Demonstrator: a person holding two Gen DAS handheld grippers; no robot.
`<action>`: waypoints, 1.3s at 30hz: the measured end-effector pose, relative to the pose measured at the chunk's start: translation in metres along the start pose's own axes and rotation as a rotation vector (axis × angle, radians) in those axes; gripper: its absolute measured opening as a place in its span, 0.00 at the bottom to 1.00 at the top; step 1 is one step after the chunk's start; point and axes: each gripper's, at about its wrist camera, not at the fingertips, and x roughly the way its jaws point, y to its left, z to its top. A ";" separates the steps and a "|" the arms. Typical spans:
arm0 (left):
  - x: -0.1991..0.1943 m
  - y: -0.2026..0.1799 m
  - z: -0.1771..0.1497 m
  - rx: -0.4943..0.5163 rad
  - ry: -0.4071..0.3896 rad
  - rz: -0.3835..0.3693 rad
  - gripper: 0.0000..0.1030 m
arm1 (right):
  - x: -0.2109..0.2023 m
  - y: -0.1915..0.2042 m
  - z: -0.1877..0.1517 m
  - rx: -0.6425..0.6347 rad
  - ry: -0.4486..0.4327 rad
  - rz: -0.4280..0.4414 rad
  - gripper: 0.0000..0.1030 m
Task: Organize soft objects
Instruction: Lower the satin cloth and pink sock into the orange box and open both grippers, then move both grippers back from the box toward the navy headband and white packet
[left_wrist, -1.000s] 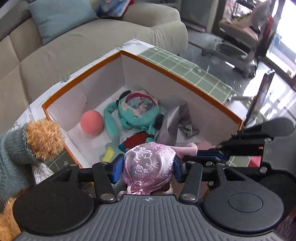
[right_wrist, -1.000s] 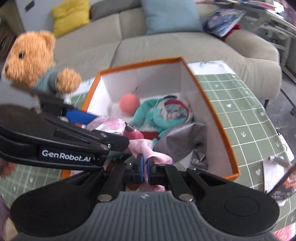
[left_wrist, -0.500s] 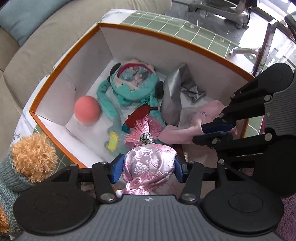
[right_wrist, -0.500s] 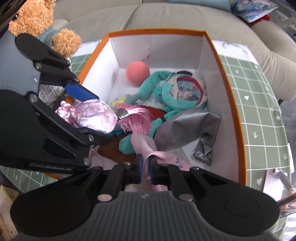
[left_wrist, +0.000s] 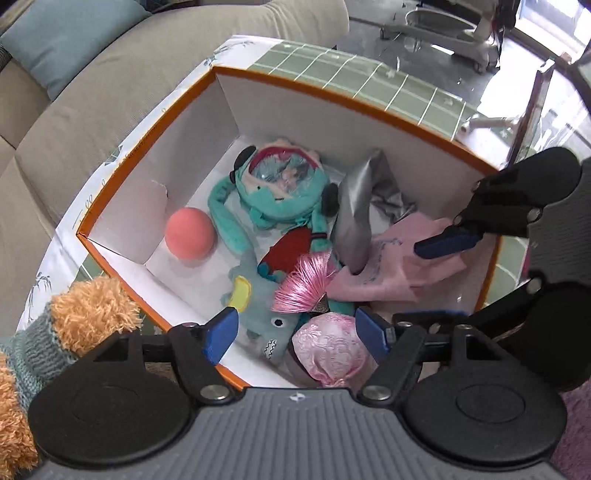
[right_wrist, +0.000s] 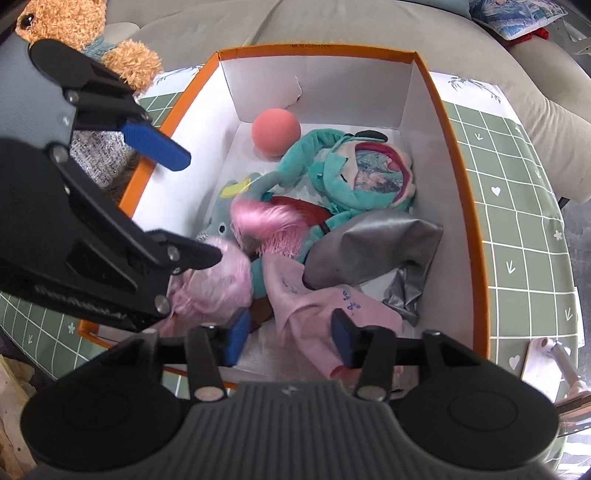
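Two hand-held grippers letting go over the orange box (left_wrist: 332, 96)

The left hand-held gripper (left_wrist: 297, 334) is opening, its pads clear of the pink pouch (left_wrist: 328, 349) lying at the box's 6 o'clock. The right hand-held gripper (right_wrist: 288, 341) is opening too, released above the pink cloth (right_wrist: 314, 310) resting inside at 5 o'clock.

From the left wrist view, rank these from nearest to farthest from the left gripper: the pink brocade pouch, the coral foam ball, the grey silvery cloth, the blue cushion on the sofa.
1. Pink brocade pouch: between the opening jaws of the left gripper, nearer its right pad.
2. Coral foam ball: in the box, left side.
3. Grey silvery cloth: deeper in the box, right of centre.
4. Blue cushion: on the sofa, top left.
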 end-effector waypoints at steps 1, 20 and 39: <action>-0.002 -0.001 0.000 0.003 -0.002 0.005 0.83 | -0.001 0.001 0.000 -0.002 -0.002 -0.003 0.49; -0.084 0.002 -0.045 -0.107 -0.239 0.000 0.81 | -0.060 0.040 -0.008 -0.022 -0.156 -0.086 0.65; -0.135 0.021 -0.207 -0.413 -0.558 0.061 0.80 | -0.099 0.167 -0.064 -0.015 -0.449 -0.099 0.64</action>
